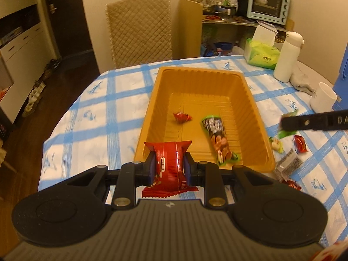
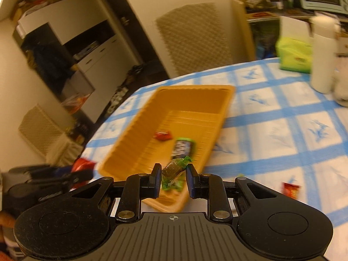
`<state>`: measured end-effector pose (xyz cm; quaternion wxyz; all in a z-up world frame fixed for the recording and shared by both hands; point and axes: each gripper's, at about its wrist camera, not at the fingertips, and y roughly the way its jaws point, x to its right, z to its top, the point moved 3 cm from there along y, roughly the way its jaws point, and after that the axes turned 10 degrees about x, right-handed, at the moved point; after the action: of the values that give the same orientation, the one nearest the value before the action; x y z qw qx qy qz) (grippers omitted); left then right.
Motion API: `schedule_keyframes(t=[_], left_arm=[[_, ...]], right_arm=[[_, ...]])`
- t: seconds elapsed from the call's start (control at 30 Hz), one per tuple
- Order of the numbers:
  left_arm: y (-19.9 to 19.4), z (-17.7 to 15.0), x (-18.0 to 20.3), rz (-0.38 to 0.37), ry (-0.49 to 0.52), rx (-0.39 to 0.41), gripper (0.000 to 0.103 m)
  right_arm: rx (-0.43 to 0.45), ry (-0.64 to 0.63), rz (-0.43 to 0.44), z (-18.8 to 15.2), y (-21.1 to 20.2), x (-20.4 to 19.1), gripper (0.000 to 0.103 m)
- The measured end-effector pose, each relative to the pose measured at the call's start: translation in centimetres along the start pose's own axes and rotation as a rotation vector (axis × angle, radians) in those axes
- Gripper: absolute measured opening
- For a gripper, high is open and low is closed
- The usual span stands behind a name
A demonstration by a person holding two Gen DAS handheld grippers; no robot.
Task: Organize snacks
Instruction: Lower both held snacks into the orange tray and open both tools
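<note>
The left gripper [image 1: 170, 166] squeezes a red snack pack [image 1: 168, 163] tight between its jaws, just over the near edge of the orange tray [image 1: 152, 100]. The right gripper [image 2: 173, 179] seems to pinch a small green-wrapped snack [image 2: 174, 169], though the view is blurry. Two snacks already lie in the tray: a small red candy [image 1: 182, 116] and a long green packet [image 1: 217, 140]. A few more wait on the checked tablecloth [image 1: 91, 113].

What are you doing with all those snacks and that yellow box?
Snacks are going into the yellow tray. The left gripper holds a red snack packet at the tray's near edge. The right gripper holds a green-wrapped snack above it. Two snacks already lie inside; a few wait on the checked tablecloth.
</note>
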<state>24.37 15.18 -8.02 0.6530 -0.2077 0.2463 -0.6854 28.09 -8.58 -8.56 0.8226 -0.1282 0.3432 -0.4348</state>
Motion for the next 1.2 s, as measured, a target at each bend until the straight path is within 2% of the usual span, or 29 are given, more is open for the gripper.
schedule_keyframes(t=[0.3, 0.57, 0.87, 1.2], left_arm=[[3.4, 2.0, -0.5, -0.073, 0.031, -0.022, 0.025], [6.6, 2.7, -1.0, -0.137, 0.049, -0.067, 0.025], [9.7, 2.7, -0.7, -0.177, 0.054, -0.105, 0.025], [10.9, 2.9, -0.5, -0.208, 0.055, -0.104, 0.025]], right_arm=[[-0.063, -0.076, 0.027, -0.4, 5.2, -3.6, 0.024], [-0.093, -0.081, -0.008, -0.5, 8.4, -3.9, 0.024], [-0.104, -0.053, -0.064, -0.5, 9.7, -2.7, 0.024], [-0.103, -0.036, -0.094, -0.5, 9.8, -2.2, 0.024]])
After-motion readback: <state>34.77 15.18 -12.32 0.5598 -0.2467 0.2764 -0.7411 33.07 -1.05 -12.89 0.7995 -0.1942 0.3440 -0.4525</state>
